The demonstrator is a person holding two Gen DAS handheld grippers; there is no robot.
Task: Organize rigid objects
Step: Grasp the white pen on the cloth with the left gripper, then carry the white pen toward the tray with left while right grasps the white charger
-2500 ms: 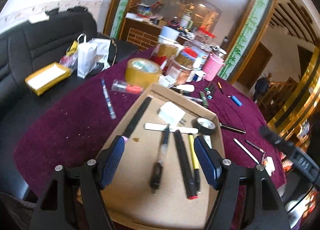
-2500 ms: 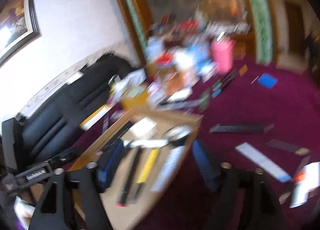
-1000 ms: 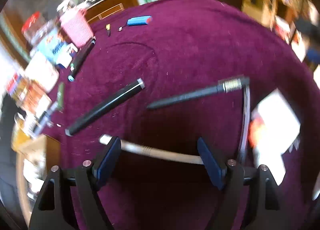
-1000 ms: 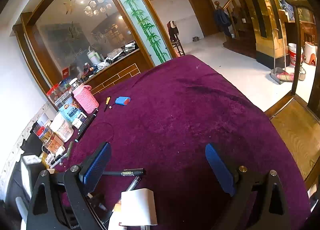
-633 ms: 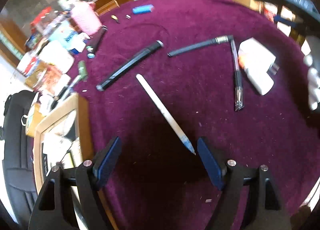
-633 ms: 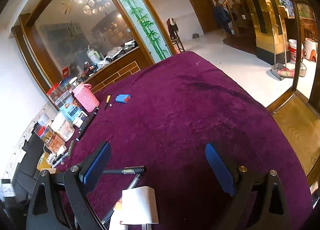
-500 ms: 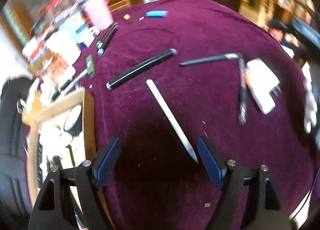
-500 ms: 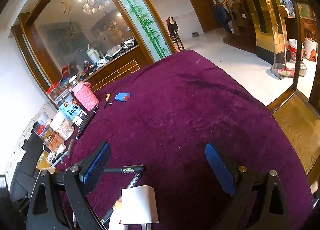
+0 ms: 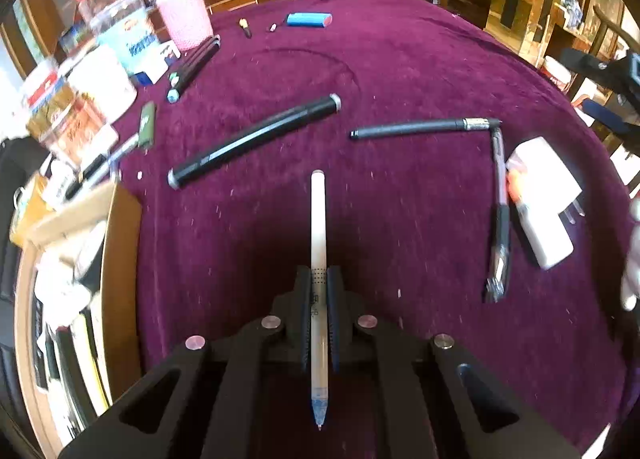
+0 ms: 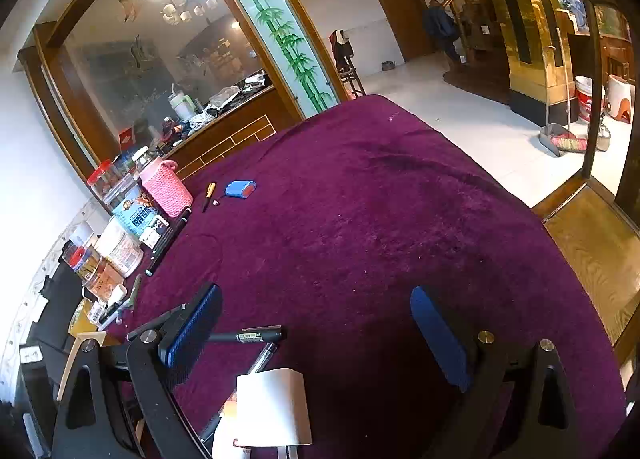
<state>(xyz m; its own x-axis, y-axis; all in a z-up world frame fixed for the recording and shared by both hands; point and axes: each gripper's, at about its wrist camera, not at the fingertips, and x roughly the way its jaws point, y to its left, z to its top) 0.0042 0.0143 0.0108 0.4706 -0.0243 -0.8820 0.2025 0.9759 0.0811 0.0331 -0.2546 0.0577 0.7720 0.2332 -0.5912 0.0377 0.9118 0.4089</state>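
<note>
The left gripper is clamped tight on a slim white pen, its blue tip pointing back toward the camera, above the plush purple tablecloth. The right gripper hangs with its ribbed blue pads wide apart, holding nothing. Beyond the white pen lie a glossy black marker and a matte black pen. Left of it, a cardboard box holds blurred stationery. Farthest off stands a pink knitted cup.

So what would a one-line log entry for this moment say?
left tool: shut on white pen | right tool: open, holding nothing | cardboard box: beside left tool | black pens, white charger: on cloth
</note>
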